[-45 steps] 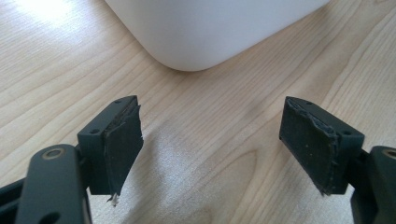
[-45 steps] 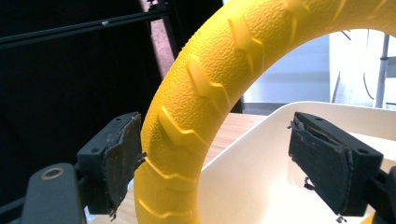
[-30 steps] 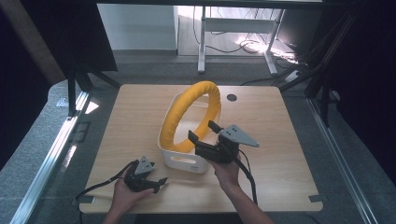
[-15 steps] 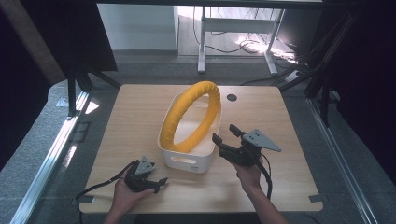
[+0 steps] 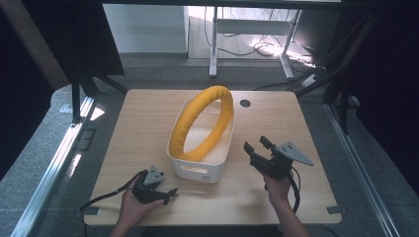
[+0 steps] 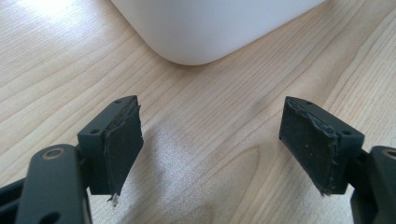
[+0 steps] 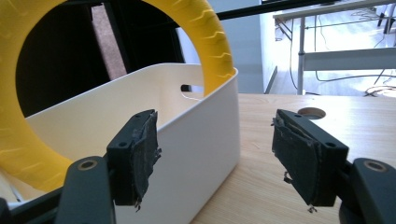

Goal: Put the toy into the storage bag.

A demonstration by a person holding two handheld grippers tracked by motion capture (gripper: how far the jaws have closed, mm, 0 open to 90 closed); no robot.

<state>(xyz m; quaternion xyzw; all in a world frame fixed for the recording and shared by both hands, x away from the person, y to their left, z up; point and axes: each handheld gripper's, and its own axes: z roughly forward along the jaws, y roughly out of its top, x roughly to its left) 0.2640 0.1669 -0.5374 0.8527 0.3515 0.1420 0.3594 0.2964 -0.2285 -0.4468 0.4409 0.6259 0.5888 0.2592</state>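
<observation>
Standing clear of the white bin (image 5: 200,168) holding the yellow ring (image 5: 202,123), right tongs (image 5: 257,146) have just been closing, empty; left tongs (image 5: 170,193) rest apart, empty. Placing looks done; parking the right hand follows.

yellow ring (image 5: 201,123): large padded hoop, ribbed surface | pose: on edge, leaning inside the white bin (image 5: 203,170), its top above the rim | bin: open, rounded, handle slot, mid-bench toward the near edge

My right gripper view cuts the yellow ring (image 7: 212,37) off at the top and left; the white bin's (image 7: 205,140) wall hides its lower arc.
</observation>
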